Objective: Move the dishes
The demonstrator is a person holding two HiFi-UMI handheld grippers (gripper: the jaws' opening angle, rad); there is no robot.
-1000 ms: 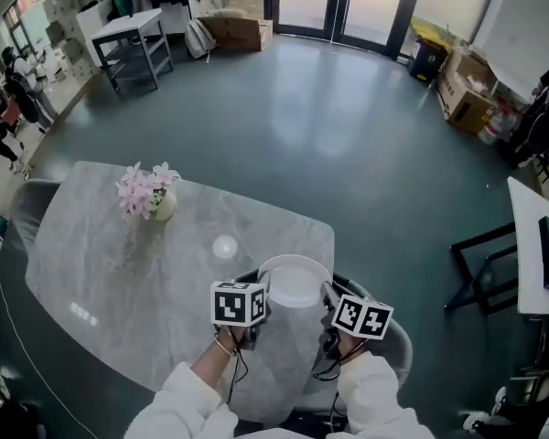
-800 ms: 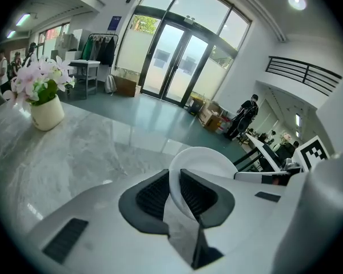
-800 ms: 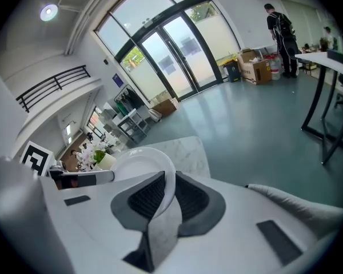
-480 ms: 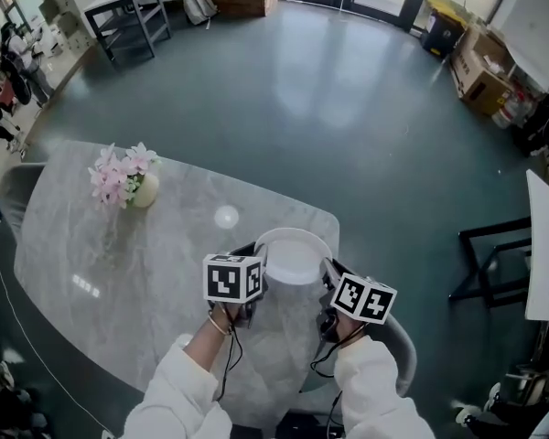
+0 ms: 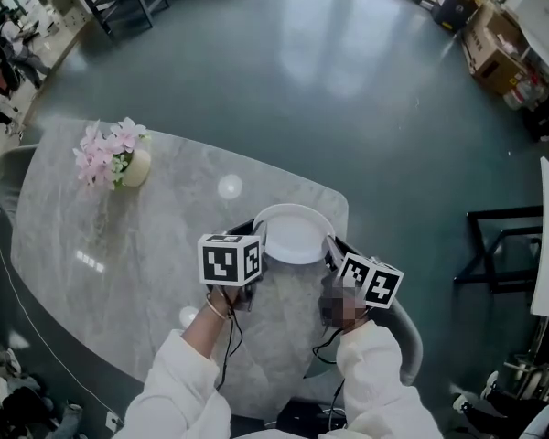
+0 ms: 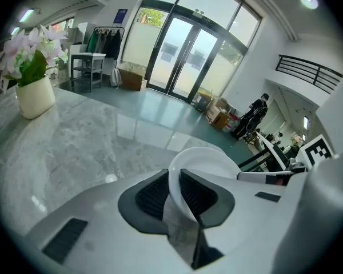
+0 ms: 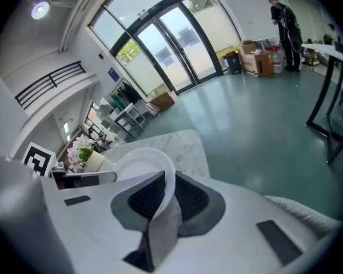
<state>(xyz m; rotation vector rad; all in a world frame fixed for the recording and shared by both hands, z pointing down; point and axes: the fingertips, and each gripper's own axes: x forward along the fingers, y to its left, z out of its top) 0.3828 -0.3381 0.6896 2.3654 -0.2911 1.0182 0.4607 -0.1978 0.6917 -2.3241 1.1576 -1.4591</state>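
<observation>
Head view: plate (image 5: 293, 234) clamped both sides

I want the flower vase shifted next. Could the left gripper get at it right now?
Probably not yet: the left gripper has its jaws clamped on the white plate, shared with the right gripper. The table toward the vase looks free, though.

A grey marble table (image 5: 119, 263) fills the lower left of the head view, with a pale vase of pink flowers (image 5: 114, 158) near its upper left edge and a grey chair (image 5: 2, 186) at its left side. Beyond it, a glossy teal floor (image 5: 348, 90) runs to cardboard boxes (image 5: 494, 48) at upper right. Tall glass doors (image 6: 186, 61) stand at top centre of the left gripper view, and a person in dark clothes (image 7: 286, 21) stands at upper right of the right gripper view.
</observation>
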